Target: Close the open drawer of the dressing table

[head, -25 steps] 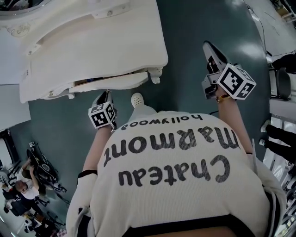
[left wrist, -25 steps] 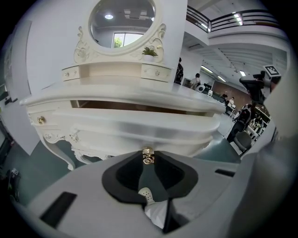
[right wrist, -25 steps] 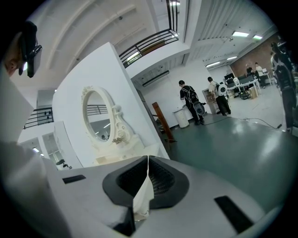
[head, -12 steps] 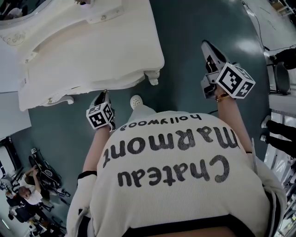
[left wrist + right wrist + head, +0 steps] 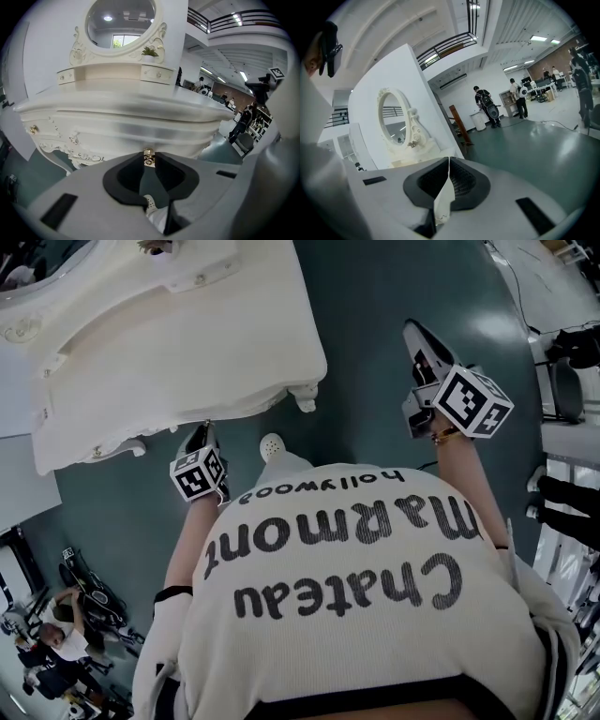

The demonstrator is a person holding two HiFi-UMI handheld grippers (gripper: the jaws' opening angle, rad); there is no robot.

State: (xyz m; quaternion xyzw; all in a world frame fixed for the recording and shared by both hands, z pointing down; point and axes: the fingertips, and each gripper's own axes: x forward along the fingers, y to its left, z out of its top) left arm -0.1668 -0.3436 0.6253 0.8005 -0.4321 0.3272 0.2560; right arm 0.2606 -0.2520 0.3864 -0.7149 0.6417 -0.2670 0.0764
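Nearest the camera, the head view shows the person's cream knitted sweater [image 5: 356, 596] with dark lettering, and beyond its hem a white perforated shoe [image 5: 272, 444] on the dark green floor [image 5: 394, 296]. The left gripper [image 5: 201, 437] points down at the front edge of the cream, carved dressing table [image 5: 169, 343]. In the left gripper view its jaws stand partly apart, their tips closed on the small gold drawer knob [image 5: 149, 157]. The drawer front [image 5: 140, 133] carrying that knob sits in against the table's curved front, with no gap showing. The right gripper [image 5: 448, 161] is held out over the floor, well apart from the table's right-hand corner; its jaws meet at the tips with nothing between them. Farther back, the table carries an oval mirror in a scrolled cream frame [image 5: 121, 21]. Several standing people [image 5: 485, 105] appear in the distance of the hall.
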